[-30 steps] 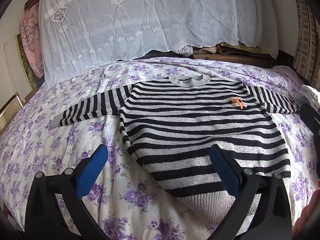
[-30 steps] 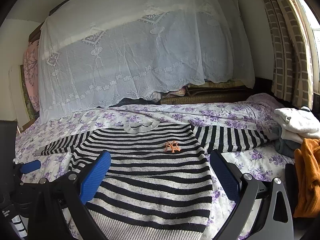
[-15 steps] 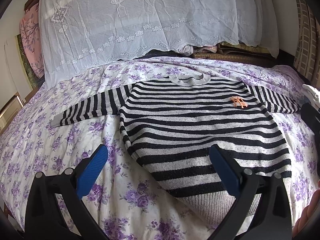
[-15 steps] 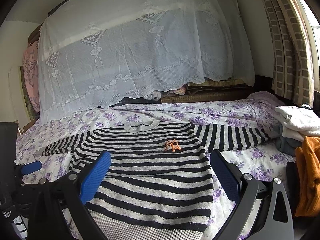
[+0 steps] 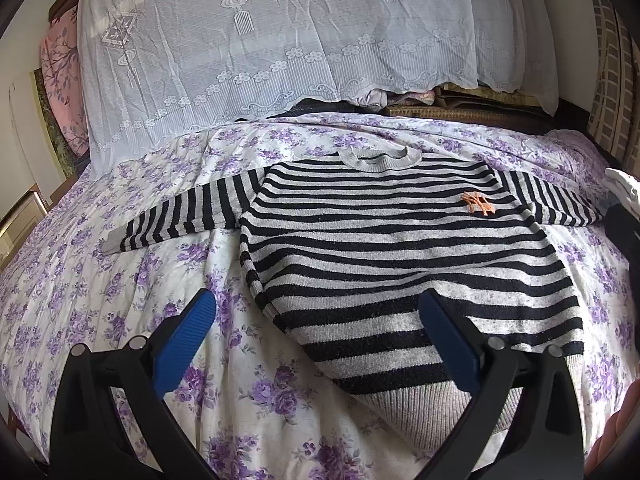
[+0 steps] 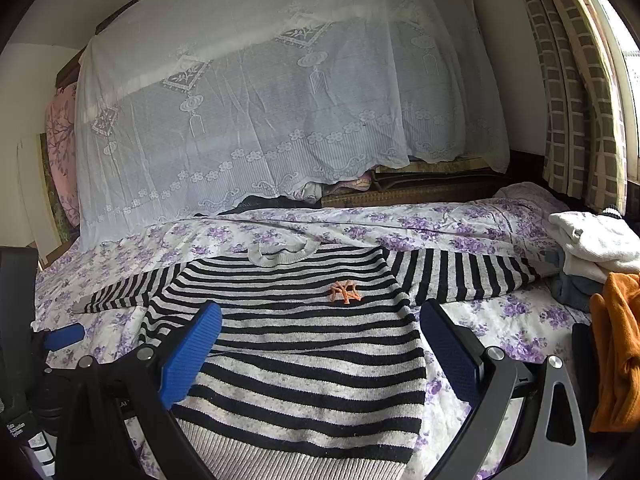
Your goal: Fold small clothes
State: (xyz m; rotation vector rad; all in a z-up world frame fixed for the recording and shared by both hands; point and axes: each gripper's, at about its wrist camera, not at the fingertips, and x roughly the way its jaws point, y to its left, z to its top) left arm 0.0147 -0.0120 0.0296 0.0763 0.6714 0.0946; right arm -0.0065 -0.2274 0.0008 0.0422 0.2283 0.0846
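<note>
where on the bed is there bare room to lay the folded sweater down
Free: the floral bedspread below the striped sweater's outstretched sleeve, by the open left claw; also a strip between its collar and the lace cover. Crowded: the far right edge, where a white garment and an orange garment are piled.

The left gripper (image 5: 316, 332) was held with its two blue-padded fingers (image 5: 185, 337) spread wide apart, nothing between them. The right gripper (image 6: 320, 344) was likewise wide open, its fingers (image 6: 450, 350) empty. At the left edge of the right wrist view, one blue fingertip of the left gripper (image 6: 64, 337) showed low beside it.
</note>
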